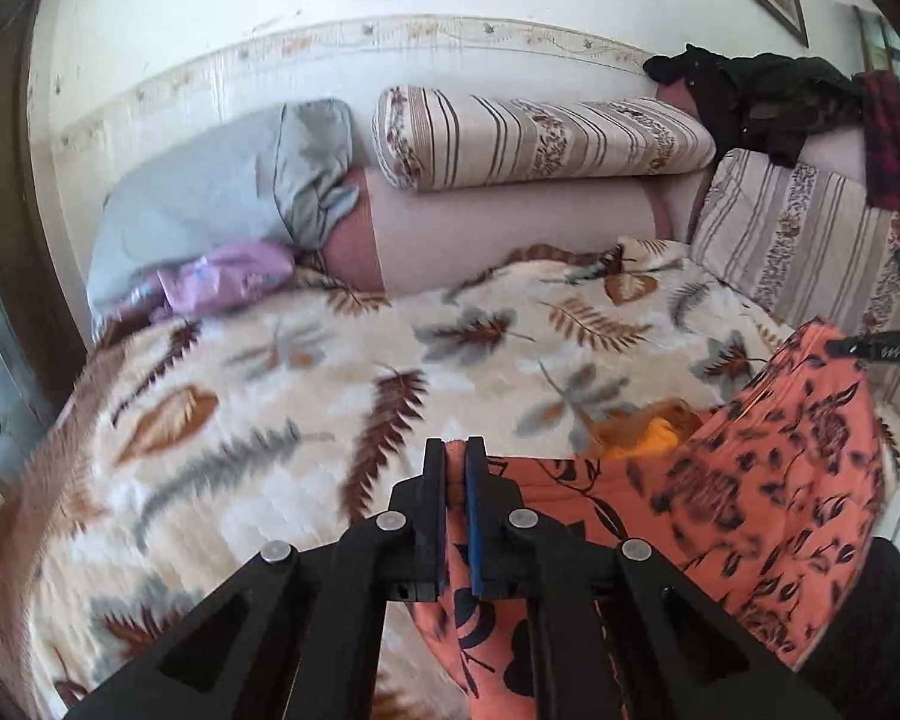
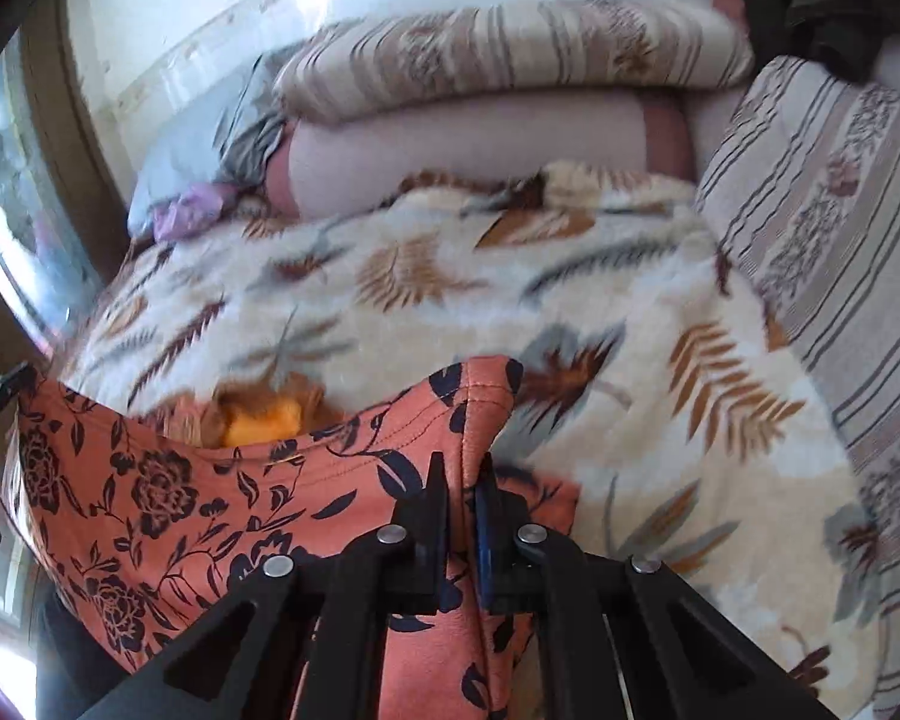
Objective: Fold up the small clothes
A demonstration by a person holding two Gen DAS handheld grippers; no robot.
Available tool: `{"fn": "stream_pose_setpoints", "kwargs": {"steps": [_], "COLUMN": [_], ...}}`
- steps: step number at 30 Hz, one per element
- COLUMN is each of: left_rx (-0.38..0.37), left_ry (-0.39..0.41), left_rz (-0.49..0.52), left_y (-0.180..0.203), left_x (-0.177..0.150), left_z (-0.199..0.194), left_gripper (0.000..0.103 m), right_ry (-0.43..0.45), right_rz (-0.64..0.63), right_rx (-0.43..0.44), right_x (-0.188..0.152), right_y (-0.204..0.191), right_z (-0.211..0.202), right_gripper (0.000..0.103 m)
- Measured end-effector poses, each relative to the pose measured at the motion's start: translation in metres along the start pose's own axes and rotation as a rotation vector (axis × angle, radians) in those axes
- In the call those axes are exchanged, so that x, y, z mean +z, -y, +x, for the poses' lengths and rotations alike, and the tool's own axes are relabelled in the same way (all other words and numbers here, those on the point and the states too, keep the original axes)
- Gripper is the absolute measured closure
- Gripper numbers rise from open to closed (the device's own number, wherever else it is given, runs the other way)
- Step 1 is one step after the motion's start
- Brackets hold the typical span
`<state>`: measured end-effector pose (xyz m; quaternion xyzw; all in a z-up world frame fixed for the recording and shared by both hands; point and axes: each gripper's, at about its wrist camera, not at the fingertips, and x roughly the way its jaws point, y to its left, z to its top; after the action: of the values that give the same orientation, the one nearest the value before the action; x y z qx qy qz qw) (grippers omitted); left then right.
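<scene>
Left tool (image 1: 456, 450): jaws closed to a narrow slit, gripping cloth. Right tool (image 2: 461, 474): jaws likewise pinched on cloth. Both tools are raised, well apart.

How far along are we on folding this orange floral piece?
Early. Done: both grips are made, the left gripper and right gripper each shut on an edge of the orange floral garment. In hand: it hangs spread between them above the leaf-print blanket. Left: every fold; none shows yet.

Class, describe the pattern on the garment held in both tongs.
Garment: orange-coral with dark flowers and leaves; clearest in the right wrist view.
</scene>
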<state>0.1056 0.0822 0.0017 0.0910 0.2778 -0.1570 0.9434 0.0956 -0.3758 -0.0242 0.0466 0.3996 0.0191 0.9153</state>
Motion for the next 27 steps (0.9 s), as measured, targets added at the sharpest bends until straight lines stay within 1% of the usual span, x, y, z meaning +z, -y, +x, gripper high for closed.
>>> {"fn": "stream_pose_setpoints", "kwargs": {"steps": [2,3,4,5,6,7,8,9,10,11,13,15,16,17,18,19,20,21,22,23,24,25,26,27], "left_rx": [0.031,0.048,0.055,0.049,0.067,0.110,0.125,0.130,0.131,0.130,0.160,0.156,0.143,0.129,0.110,0.084,0.057,0.030,0.001,-0.011,-0.001,0.019,0.052,0.083], "left_ry": [-0.029,-0.076,-0.147,-0.226,-0.332,-0.403,-0.425,-0.397,-0.369,-0.331,-0.243,-0.169,-0.135,-0.108,-0.084,-0.063,-0.049,-0.039,-0.043,-0.063,-0.118,-0.200,-0.304,-0.382], "left_rz": [-0.003,-0.017,-0.043,-0.062,-0.070,-0.060,-0.057,-0.078,-0.106,-0.128,-0.148,-0.153,-0.155,-0.150,-0.138,-0.125,-0.109,-0.089,-0.066,-0.052,-0.040,-0.034,-0.028,-0.020], "left_y": [-0.008,-0.014,-0.020,-0.025,-0.028,-0.030,-0.031,-0.034,-0.037,-0.040,-0.045,-0.044,-0.041,-0.036,-0.028,-0.017,-0.006,0.007,0.021,0.032,0.042,0.047,0.049,0.048], "left_x": [0.001,-0.004,-0.013,-0.026,-0.042,-0.055,-0.063,-0.064,-0.061,-0.055,-0.041,-0.029,-0.026,-0.024,-0.023,-0.027,-0.032,-0.040,-0.051,-0.062,-0.078,-0.094,-0.114,-0.131], "left_z": [0.031,0.054,0.081,0.107,0.133,0.151,0.158,0.152,0.142,0.129,0.097,0.061,0.041,0.023,0.007,-0.009,-0.020,-0.029,-0.034,-0.030,-0.019,0.001,0.024,0.041], "left_gripper": [0.097,0.097,0.097,0.093,0.093,0.090,0.086,0.083,0.075,0.063,0.054,0.052,0.048,0.042,0.039,0.032,0.028,0.027,0.027,0.027,0.027,0.027,0.027,0.027], "right_ry": [0.021,0.019,-0.009,-0.086,-0.181,-0.279,-0.271,-0.204,-0.186,-0.176,-0.142,-0.093,-0.072,-0.056,-0.044,-0.035,-0.030,-0.031,-0.039,-0.053,-0.072,-0.102,-0.168,-0.248], "right_rz": [0.067,0.106,0.142,0.166,0.181,0.202,0.229,0.253,0.286,0.319,0.311,0.285,0.285,0.283,0.275,0.261,0.247,0.238,0.232,0.233,0.238,0.247,0.261,0.300], "right_rx": [-0.023,-0.030,-0.021,-0.009,-0.013,-0.029,-0.022,-0.008,-0.016,-0.013,-0.003,0.016,0.041,0.074,0.119,0.172,0.228,0.278,0.329,0.373,0.393,0.379,0.305,0.219], "right_x": [0.010,0.010,0.007,0.001,-0.009,-0.024,-0.033,-0.037,-0.039,-0.040,-0.038,-0.034,-0.034,-0.033,-0.035,-0.036,-0.039,-0.044,-0.052,-0.060,-0.071,-0.083,-0.101,-0.119], "right_y": [0.016,0.026,0.035,0.044,0.050,0.056,0.061,0.064,0.066,0.068,0.065,0.058,0.054,0.047,0.040,0.030,0.017,0.007,-0.001,-0.008,-0.013,-0.016,-0.013,-0.004], "right_z": [0.008,0.019,0.036,0.062,0.088,0.111,0.115,0.106,0.096,0.086,0.063,0.035,0.023,0.011,0.001,-0.008,-0.016,-0.019,-0.022,-0.020,-0.014,-0.005,0.014,0.031], "right_gripper": [0.096,0.093,0.090,0.075,0.049,0.037,0.034,0.034,0.034,0.034,0.034,0.034,0.033,0.030,0.027,0.025,0.023,0.021,0.021,0.020,0.020,0.020,0.020,0.025]}}
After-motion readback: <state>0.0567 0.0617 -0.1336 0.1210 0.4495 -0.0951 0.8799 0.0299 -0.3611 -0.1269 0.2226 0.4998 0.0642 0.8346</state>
